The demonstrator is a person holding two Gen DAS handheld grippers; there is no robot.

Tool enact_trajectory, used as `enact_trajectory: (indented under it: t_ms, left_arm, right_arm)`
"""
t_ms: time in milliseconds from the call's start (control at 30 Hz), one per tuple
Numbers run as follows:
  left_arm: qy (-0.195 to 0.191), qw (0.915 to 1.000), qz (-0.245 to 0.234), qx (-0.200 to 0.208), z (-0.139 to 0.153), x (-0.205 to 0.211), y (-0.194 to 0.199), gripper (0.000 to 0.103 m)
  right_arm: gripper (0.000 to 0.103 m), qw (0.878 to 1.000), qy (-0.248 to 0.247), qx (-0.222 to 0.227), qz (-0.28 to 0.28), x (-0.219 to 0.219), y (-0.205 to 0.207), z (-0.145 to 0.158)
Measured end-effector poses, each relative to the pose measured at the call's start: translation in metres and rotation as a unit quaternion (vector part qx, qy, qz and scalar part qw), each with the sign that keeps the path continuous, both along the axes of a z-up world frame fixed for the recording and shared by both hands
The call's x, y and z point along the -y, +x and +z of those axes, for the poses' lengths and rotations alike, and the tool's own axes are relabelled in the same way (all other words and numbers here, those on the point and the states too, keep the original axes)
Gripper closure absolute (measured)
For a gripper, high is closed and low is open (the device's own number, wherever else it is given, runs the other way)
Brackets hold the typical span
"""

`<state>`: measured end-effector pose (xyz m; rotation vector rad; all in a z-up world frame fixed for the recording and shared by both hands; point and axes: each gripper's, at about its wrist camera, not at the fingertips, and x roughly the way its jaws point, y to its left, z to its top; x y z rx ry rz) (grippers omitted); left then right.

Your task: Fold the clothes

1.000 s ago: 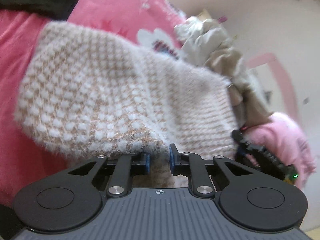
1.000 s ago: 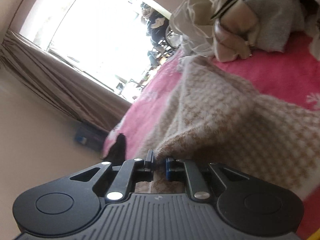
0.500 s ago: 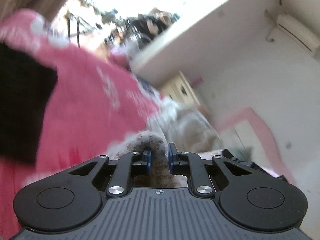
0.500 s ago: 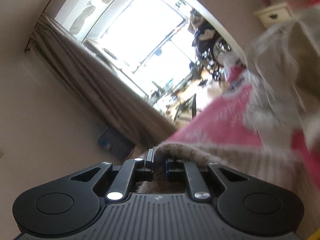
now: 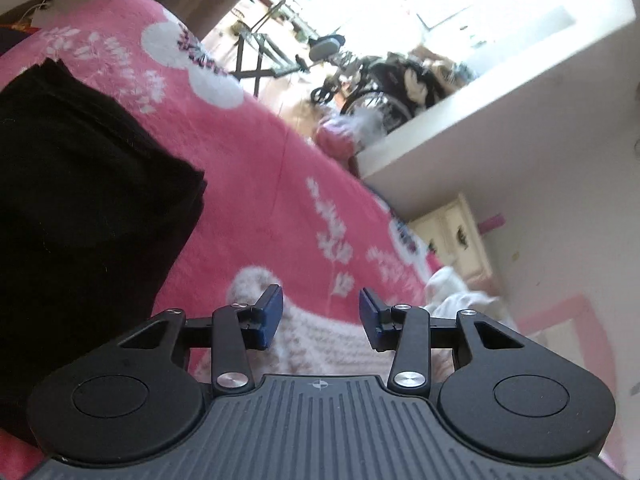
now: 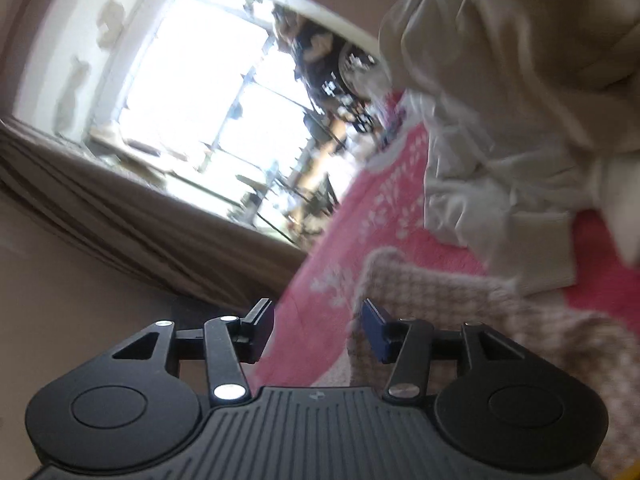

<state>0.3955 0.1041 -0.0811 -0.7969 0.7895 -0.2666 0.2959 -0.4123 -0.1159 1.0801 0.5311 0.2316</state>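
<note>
Both grippers have let go of the knit sweater after carrying its edge over; fold laid down.

Left gripper [image 5: 320, 316]: jaws have just been opening and now stand apart, with the fuzzy cream-and-tan knit sweater [image 5: 320, 344] lying under and just ahead of them, pads clear of it. Right gripper [image 6: 318, 330]: jaws likewise just opened; the sweater's rounded corner [image 6: 400, 280] sits just beyond the right-hand pad, not pinched. A second ago both were clamped on its edge, so this fold looks complete; the next grasp is pending. Sweater is thick, soft and woolly, in a small check pattern. It rests on a plush pink blanket [image 5: 248, 184] with white leaf print. Left of the left gripper is a flat black folded garment [image 5: 80, 184]; ahead-right of the right gripper is a crumpled, smooth cream garment [image 6: 500, 120].
</note>
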Motion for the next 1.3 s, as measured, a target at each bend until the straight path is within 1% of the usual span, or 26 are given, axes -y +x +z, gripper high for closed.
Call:
enact_trajectory:
  t_ms: [67,133,167,200,233,300,367,400,433,500,567,633,700,800,833,900,933,1000,1033,1067,1133,1167,1233,1300]
  left_arm:
    - [0.003,0.9999,-0.006,0.011,0.013,-0.002,-0.008,0.06]
    - [0.009,0.9995,-0.028,0.012,0.025,-0.004,-0.027,0.055]
    - [0.011,0.9991,-0.04,0.011,0.026,-0.004,-0.036,0.053]
    - [0.014,0.998,-0.06,0.009,0.026,-0.003,-0.047,0.048]
    - [0.021,0.9961,-0.086,-0.001,0.025,0.0,-0.062,0.046]
    - [0.039,0.9892,-0.139,-0.024,0.016,0.007,-0.094,0.046]
    - [0.056,0.9783,-0.19,-0.061,0.0,0.016,-0.133,0.045]
    - [0.073,0.9692,-0.219,-0.086,-0.011,0.023,-0.153,0.045]
    - [0.091,0.9583,-0.247,-0.111,-0.021,0.03,-0.173,0.045]
    - [0.125,0.936,-0.294,-0.147,-0.042,0.04,-0.204,0.045]
    - [0.143,0.9204,-0.322,-0.169,-0.056,0.05,-0.233,0.045]
    - [0.132,0.9179,-0.318,-0.196,-0.067,0.052,-0.252,0.045]
    - [0.121,0.9161,-0.31,-0.224,-0.078,0.052,-0.269,0.045]
    - [0.12,0.9084,-0.3,-0.265,-0.087,0.05,-0.288,0.044]
    - [0.122,0.9076,-0.299,-0.269,-0.089,0.049,-0.294,0.044]
    - [0.142,0.9083,-0.307,-0.247,-0.083,0.053,-0.301,0.044]
    - [0.151,0.9085,-0.309,-0.237,-0.082,0.055,-0.304,0.042]
    - [0.161,0.9074,-0.312,-0.23,-0.083,0.06,-0.307,0.04]
    - [0.166,0.9063,-0.314,-0.23,-0.085,0.063,-0.308,0.04]
    - [0.171,0.9057,-0.313,-0.23,-0.086,0.065,-0.308,0.04]
    - [0.178,0.9053,-0.31,-0.23,-0.089,0.068,-0.308,0.04]
    - [0.178,0.906,-0.307,-0.231,-0.089,0.07,-0.308,0.04]
    - [0.18,0.9059,-0.303,-0.235,-0.092,0.073,-0.306,0.04]
    - [0.185,0.9041,-0.3,-0.241,-0.097,0.076,-0.304,0.041]
  right_arm:
    - [0.049,1.0,0.016,0.016,-0.01,0.016,-0.022,0.004]
    - [0.046,0.999,0.014,0.024,-0.017,0.031,-0.056,0.013]
    - [0.046,1.0,-0.001,0.02,-0.016,0.037,-0.075,0.018]
    - [0.045,1.0,-0.02,0.013,-0.016,0.042,-0.095,0.023]
    - [0.044,0.999,-0.046,-0.001,-0.014,0.046,-0.114,0.025]
    - [0.034,0.995,-0.094,-0.038,-0.007,0.053,-0.149,0.026]
    - [0.032,0.988,-0.128,-0.085,0.0,0.061,-0.183,0.02]
    - [0.031,0.984,-0.141,-0.109,0.003,0.065,-0.199,0.014]
    - [0.031,0.98,-0.148,-0.133,0.003,0.069,-0.213,0.007]
    - [0.031,0.973,-0.159,-0.168,0.004,0.075,-0.234,-0.006]
    - [0.031,0.968,-0.167,-0.187,0.009,0.08,-0.246,-0.018]
    - [0.03,0.966,-0.175,-0.19,0.013,0.083,-0.251,-0.025]
    - [0.03,0.967,-0.172,-0.188,0.027,0.086,-0.249,-0.035]
    - [0.03,0.964,-0.174,-0.194,0.053,0.089,-0.244,-0.048]
    - [0.03,0.963,-0.176,-0.194,0.061,0.089,-0.242,-0.051]
    - [0.03,0.961,-0.181,-0.193,0.079,0.087,-0.236,-0.056]
    - [0.03,0.96,-0.188,-0.19,0.087,0.086,-0.233,-0.057]
    - [0.031,0.956,-0.209,-0.189,0.083,0.088,-0.231,-0.059]
    - [0.031,0.956,-0.215,-0.187,0.071,0.091,-0.232,-0.058]
    - [0.034,0.957,-0.219,-0.179,0.065,0.094,-0.235,-0.056]
    - [0.041,0.962,-0.221,-0.145,0.065,0.097,-0.246,-0.047]
    - [0.046,0.962,-0.23,-0.13,0.069,0.096,-0.251,-0.042]
    - [0.047,0.949,-0.274,-0.119,0.099,0.087,-0.255,-0.038]
    - [0.047,0.936,-0.299,-0.133,0.128,0.081,-0.255,-0.046]
